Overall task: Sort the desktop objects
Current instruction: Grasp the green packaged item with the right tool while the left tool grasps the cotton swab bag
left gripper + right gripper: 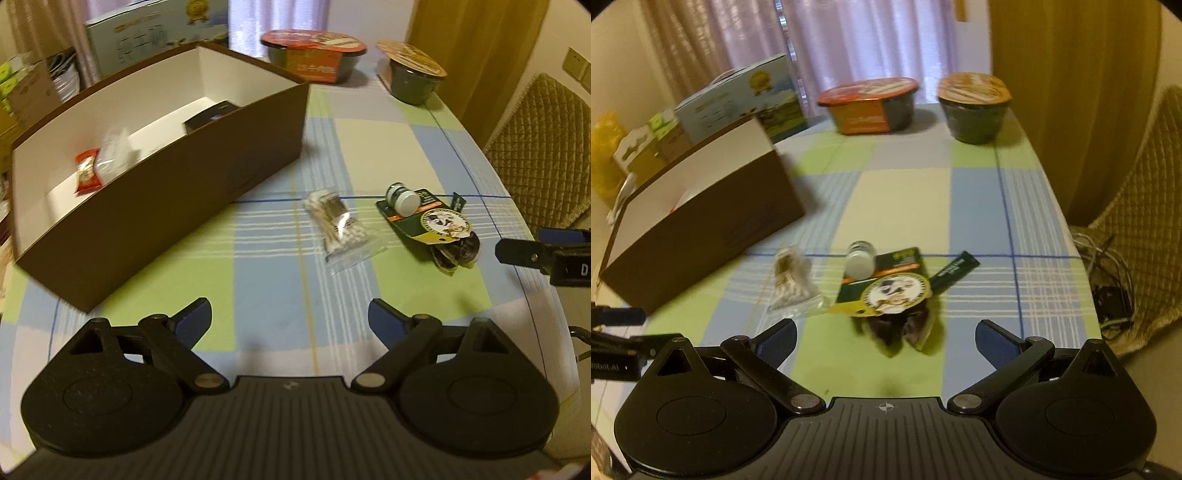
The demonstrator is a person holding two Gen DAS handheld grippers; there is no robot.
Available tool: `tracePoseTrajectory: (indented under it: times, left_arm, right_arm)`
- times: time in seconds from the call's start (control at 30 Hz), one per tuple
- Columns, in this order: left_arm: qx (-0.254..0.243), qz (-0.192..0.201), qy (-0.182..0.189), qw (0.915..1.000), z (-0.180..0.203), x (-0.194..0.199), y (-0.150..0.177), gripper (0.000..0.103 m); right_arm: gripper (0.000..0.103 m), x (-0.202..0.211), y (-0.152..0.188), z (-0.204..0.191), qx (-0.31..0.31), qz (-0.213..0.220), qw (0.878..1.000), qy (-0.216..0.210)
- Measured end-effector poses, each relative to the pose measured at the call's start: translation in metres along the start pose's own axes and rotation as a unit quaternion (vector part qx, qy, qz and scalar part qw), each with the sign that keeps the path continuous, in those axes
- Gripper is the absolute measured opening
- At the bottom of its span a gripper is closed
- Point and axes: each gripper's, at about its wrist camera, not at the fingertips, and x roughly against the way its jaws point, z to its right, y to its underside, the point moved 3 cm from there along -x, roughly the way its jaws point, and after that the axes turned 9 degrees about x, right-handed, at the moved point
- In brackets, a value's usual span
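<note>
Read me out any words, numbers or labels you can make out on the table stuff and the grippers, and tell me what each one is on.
"D": white letter on the right gripper body, seen from the left wrist view.
Green snack packet: printing too blurred to read.
Red-lidded noodle bowl: blurred, unreadable.
Brown-lidded cup: unreadable.
Light blue carton: unreadable.
Left gripper body: white print, too blurred.

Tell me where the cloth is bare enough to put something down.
Free: the checked cloth between the brown box and the two noodle bowls, and the strip just before the left claw. Crowded: the swab bag, small bottle and green snack packet lie close together.
</note>
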Motion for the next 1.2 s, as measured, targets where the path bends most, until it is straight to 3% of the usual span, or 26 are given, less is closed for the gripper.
tracePoseTrajectory:
  times: [0.03, 0.17, 0.6, 1.0, 1.2]
  left_arm:
    - [-0.005, 0.001, 0.003, 1.0000, 0.003, -0.004, -0.003, 0.087]
    - [-0.017, 0.003, 0.016, 0.9997, 0.012, -0.023, -0.016, 0.080]
    - [-0.033, -0.010, 0.043, 0.9985, 0.043, -0.094, -0.053, 0.066]
    - [-0.035, -0.040, 0.031, 0.9981, 0.044, -0.140, -0.069, 0.052]
    - [-0.045, -0.041, 0.032, 0.9976, 0.039, -0.146, -0.071, 0.029]
  right_arm:
    - [0.101, -0.002, -0.001, 0.004, -0.007, 0.000, 1.000, 0.003]
    - [0.098, -0.010, -0.005, 0.016, -0.017, 0.000, 1.000, 0.020]
    - [0.065, -0.048, -0.006, 0.062, -0.075, -0.039, 0.995, 0.058]
    - [0.062, -0.070, -0.010, 0.082, -0.116, -0.050, 0.991, 0.052]
    - [0.061, -0.084, -0.021, 0.079, -0.115, -0.049, 0.991, 0.047]
